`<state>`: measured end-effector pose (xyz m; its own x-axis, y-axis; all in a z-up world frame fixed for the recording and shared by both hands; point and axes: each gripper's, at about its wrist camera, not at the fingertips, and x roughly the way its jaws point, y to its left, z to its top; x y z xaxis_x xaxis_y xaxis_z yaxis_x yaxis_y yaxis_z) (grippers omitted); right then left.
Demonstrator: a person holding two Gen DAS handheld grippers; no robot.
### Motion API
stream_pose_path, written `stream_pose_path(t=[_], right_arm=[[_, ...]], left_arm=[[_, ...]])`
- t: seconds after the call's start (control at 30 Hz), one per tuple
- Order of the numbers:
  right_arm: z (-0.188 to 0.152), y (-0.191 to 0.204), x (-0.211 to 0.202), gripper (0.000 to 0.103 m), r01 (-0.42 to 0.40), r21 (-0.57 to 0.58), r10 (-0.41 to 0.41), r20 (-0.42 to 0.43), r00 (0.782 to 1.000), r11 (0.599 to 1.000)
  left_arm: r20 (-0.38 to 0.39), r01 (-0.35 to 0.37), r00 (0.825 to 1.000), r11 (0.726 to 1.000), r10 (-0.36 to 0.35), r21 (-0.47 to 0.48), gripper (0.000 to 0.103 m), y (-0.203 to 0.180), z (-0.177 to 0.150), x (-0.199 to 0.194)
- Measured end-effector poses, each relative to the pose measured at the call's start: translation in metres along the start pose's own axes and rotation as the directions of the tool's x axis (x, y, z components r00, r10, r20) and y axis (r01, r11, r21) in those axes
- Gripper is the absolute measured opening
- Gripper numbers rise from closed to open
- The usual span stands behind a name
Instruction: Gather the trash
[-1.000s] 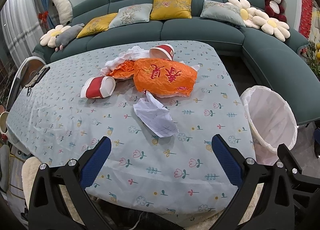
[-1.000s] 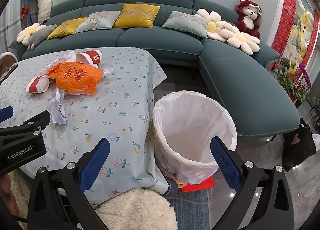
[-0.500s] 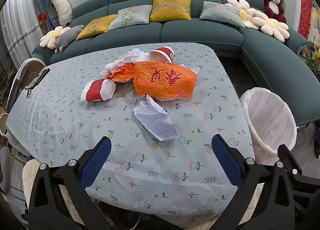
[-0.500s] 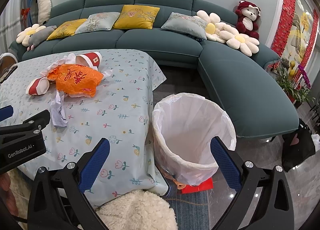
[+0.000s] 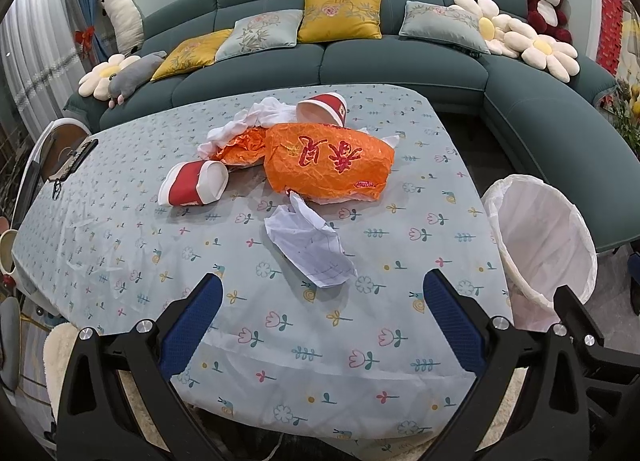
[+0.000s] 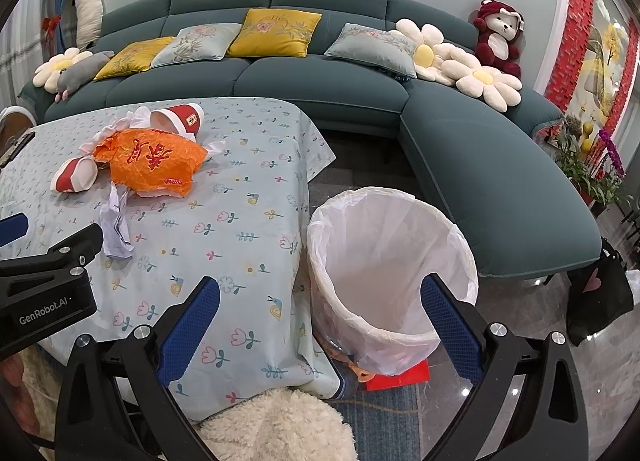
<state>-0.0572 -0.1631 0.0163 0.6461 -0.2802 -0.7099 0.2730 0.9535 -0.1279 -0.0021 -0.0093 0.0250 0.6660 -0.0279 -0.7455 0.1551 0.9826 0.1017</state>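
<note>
Left tongs (image 5: 322, 311) hanging wide open, empty, lining up on crumpled paper (image 5: 310, 247) lying nearest on surface (image 5: 120, 245). Right tongs (image 6: 320, 319) gaping too, waiting over lined bin (image 6: 390, 261) beside surface edge, ready for drops.

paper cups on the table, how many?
2. One red-and-white paper cup lies on its side left of the orange bag; the other lies tipped behind the bag, beside the white tissue. More could be hidden under the bag.
</note>
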Motion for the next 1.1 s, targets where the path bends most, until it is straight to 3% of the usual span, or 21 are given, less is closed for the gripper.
stream_pose_path(t=[1.1], right_arm=[[0.0001,0.0005,0.0049,0.096,-0.002,0.001,0.002,-0.004,1.0,1.0]], left_arm=[[0.01,-0.004,1.0,1.0,0.003,0.015,0.096,-0.0054,-0.0017,0.0047]])
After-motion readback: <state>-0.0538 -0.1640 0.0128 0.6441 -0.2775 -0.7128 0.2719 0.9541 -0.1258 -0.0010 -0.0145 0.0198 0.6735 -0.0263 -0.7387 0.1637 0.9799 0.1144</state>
